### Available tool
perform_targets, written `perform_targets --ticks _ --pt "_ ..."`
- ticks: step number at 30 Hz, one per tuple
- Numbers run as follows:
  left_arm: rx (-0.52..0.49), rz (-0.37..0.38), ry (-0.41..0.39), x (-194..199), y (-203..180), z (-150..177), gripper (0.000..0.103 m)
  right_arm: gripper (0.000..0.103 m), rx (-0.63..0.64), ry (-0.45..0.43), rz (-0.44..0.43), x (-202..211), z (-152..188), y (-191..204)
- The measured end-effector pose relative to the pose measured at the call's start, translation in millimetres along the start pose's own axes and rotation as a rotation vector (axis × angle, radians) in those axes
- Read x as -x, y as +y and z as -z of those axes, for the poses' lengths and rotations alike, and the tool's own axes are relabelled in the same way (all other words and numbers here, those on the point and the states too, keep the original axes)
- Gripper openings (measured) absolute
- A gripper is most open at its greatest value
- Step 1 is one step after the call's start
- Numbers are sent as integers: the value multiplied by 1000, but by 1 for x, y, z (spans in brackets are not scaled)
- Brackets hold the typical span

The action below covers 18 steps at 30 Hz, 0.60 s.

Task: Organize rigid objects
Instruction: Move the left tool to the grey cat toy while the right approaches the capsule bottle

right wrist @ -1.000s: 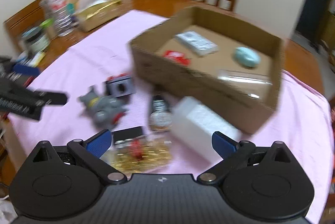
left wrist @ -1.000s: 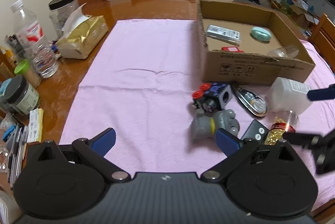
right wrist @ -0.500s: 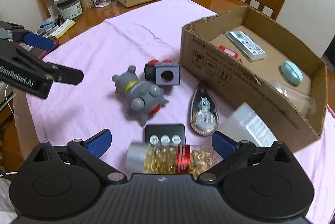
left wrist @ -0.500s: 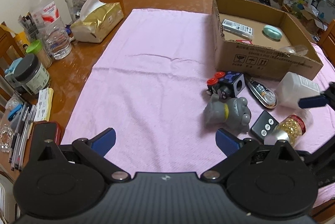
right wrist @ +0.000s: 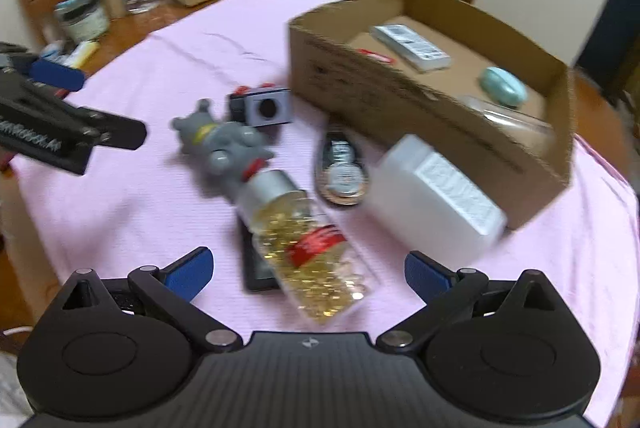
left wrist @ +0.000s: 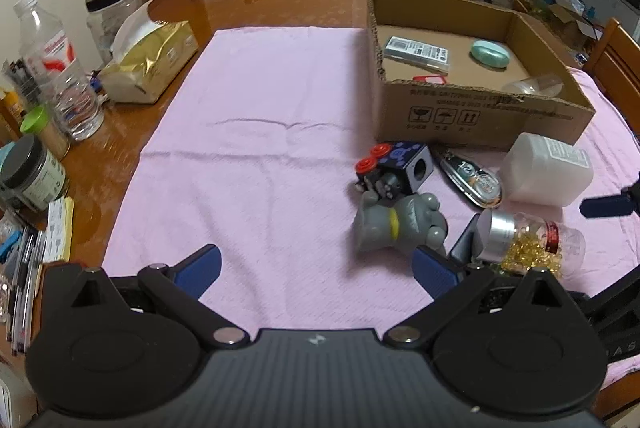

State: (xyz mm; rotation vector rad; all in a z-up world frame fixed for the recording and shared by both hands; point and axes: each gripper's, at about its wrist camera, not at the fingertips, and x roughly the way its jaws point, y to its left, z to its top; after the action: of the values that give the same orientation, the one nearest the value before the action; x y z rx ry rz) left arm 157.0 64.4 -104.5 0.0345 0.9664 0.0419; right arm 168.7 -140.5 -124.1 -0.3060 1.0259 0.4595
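From the left wrist view, the left gripper (left wrist: 316, 270) hovers low over the pink cloth (left wrist: 248, 148) with its fingers spread wide and nothing between them, apparently parked clear of the work. Ahead to its right, a cluster of loose items lies in front of the cardboard box (left wrist: 480, 116): a grey toy figure (left wrist: 394, 222) on its side, a dark cube toy (left wrist: 400, 164), a white plastic bottle (left wrist: 546, 168) tipped over, and the capsule bottle (left wrist: 528, 240) lying flat, silver cap toward the toy and its base toward the right edge of the frame. The box already holds a few things, so it looks like the sorting destination. From the right wrist view, which is motion-blurred, the right gripper (right wrist: 308, 274) also has its fingers wide apart and empty, lined up on the capsule bottle (right wrist: 308, 252), which lies between the blue pads partly on top of a flat black device (right wrist: 256, 272). The bottle's long axis runs diagonally, cap up-left toward the toy, base down-right near the camera, so the fingers straddle it roughly across its width, probably for a side grasp.
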Motion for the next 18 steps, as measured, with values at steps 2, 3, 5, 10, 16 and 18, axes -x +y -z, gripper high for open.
perform_targets --ticks 2,3,5,10,16,18 --pt "-16 2 -6 0 -1 -3 101 103 -48 19 -10 2 1 -6" --pt "-28 8 -8 0 -1 -4 101 103 -71 29 -15 4 3 -8" --pt "-52 35 2 -3 -3 -6 101 103 -105 37 -17 6 8 -12" --pt "-105 114 7 -17 -14 -10 101 103 -189 56 5 1 23 -12" --pt "-142 176 19 -49 -29 -22 101 103 -277 74 39 -8 41 2" --pt "-142 187 29 -60 -32 -25 101 103 -306 86 60 -11 43 5"
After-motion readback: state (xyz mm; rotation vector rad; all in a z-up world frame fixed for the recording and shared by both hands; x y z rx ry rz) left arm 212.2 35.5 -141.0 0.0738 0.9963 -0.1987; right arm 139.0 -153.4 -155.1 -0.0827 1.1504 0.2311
